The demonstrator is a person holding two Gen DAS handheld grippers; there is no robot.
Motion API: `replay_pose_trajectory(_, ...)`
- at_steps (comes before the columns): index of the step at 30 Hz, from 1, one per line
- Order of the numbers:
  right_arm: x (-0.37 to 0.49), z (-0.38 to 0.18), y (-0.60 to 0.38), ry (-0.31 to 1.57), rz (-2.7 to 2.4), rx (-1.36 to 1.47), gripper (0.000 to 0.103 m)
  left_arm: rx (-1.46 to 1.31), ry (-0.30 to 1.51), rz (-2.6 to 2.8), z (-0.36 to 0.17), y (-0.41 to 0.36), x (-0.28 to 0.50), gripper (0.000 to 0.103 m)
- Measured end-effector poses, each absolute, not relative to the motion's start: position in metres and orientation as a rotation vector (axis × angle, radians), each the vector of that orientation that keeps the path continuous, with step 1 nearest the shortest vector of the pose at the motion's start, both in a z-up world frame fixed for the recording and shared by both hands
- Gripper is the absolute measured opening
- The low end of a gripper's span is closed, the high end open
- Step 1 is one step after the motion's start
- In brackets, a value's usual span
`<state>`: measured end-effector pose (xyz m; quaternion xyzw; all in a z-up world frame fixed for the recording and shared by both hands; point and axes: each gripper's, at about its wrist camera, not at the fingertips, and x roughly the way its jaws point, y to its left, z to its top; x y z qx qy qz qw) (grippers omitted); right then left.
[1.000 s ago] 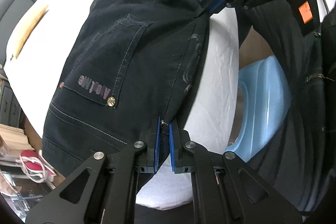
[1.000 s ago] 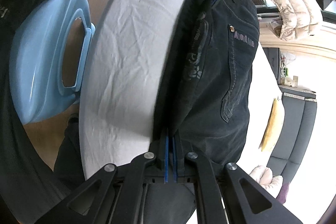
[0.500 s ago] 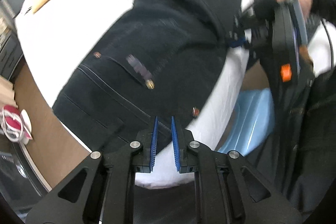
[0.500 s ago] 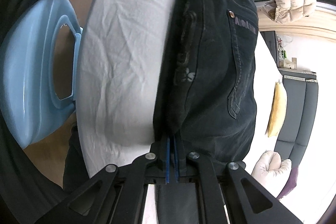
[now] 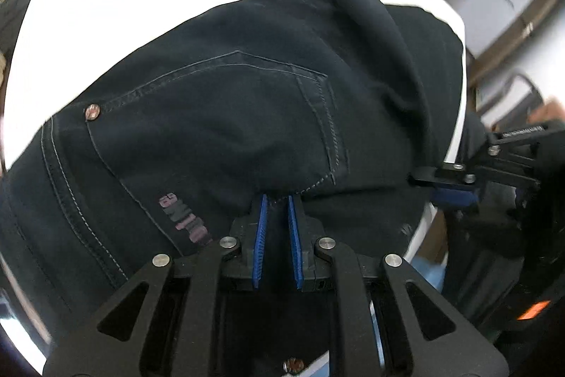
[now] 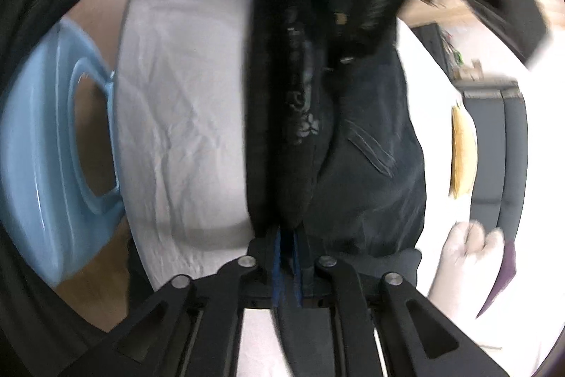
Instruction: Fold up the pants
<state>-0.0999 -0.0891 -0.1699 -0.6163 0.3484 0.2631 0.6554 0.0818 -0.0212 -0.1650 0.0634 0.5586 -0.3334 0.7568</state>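
Blue plastic tub: far left in the right wrist view, beside the white cloth's edge. White cloth-covered surface: creased, bearing the pants. Pants: dark denim, lying folded on the white surface, back pocket with pale stitching and a copper rivet uppermost, pink lettering near the waistband; one edge hangs over the cloth's side. Left gripper: blue pads parted with a gap between them, tips at the pocket's lower corner, no fabric seen pinched. Right gripper: pads drawn together on a thick fold of the pants' edge; in the left wrist view it sits at the cloth's right side. Yellow flat item: on the white surface, well apart from the pants. Pale plush object: lower right, blurred
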Motion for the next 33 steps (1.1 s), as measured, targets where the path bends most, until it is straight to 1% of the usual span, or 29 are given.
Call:
replay_pose_trajectory(1, -0.097, -0.163, -0.093, 0.800, 0.589, -1.339, 0.023, 0.128, 1.225, -0.721, -0.165, -0.022, 0.083, 0.012)
replay_pose_trajectory(2, -0.092, -0.151, -0.100, 0.813, 0.579, -1.249, 0.040, 0.130, 1.227, -0.716, -0.164, -0.023, 0.084, 0.012)
replay_pose_trajectory(3, -0.084, -0.135, -0.111, 0.832, 0.573, -1.114, 0.059, 0.140, 1.223, -0.712, -0.164, -0.025, 0.083, 0.012)
replay_pose_trajectory(5, -0.064, -0.106, -0.139, 0.875, 0.581, -0.847, 0.072, 0.138, 1.225, -0.703, -0.164, -0.028, 0.085, 0.012)
replay_pose_trajectory(9, 0.000, -0.063, -0.245, 0.916, 0.395, -0.251, 0.072, 0.055, 1.258, -0.686, -0.168, -0.021, 0.091, 0.012)
replay_pose_trajectory(13, 0.043, -0.052, -0.357, 0.819, 0.282, 0.262, 0.070, 0.024, 1.255, -0.673, -0.174, -0.018, 0.089, 0.012)
replay_pose_trajectory(14, 0.055, -0.057, -0.387, 0.803, 0.248, 0.398, 0.066, 0.019, 1.254, -0.671, -0.175, -0.014, 0.087, 0.012)
replay_pose_trajectory(15, 0.066, -0.064, -0.414, 0.788, 0.230, 0.535, 0.059, 0.016, 1.254, -0.667, -0.175, -0.010, 0.086, 0.012)
replay_pose_trajectory(16, 0.079, -0.076, -0.444, 0.774, 0.207, 0.681, 0.057, 0.014, 1.256, -0.664, -0.175, -0.011, 0.086, 0.012)
replay_pose_trajectory(19, 0.105, -0.110, -0.495, 0.759, 0.119, 0.944, 0.046, -0.001, 1.263, -0.658, -0.176, -0.007, 0.085, 0.012)
replay_pose_trajectory(20, 0.110, -0.118, -0.503, 0.761, 0.102, 0.988, 0.044, -0.007, 1.265, -0.658, -0.177, -0.008, 0.087, 0.012)
replay_pose_trajectory(25, 0.144, -0.155, -0.518, 0.808, 0.079, 1.144, 0.044, -0.033, 1.273, -0.658, -0.181, -0.005, 0.090, 0.012)
replay_pose_trajectory(28, 0.155, -0.171, -0.517, 0.850, 0.041, 1.171, 0.044, -0.046, 1.273, -0.659, -0.182, -0.004, 0.090, 0.012)
replay_pose_trajectory(33, 0.161, -0.180, -0.512, 0.841, 0.064, 1.212, 0.044, -0.040, 1.263, -0.653, -0.181, 0.001, 0.086, 0.012)
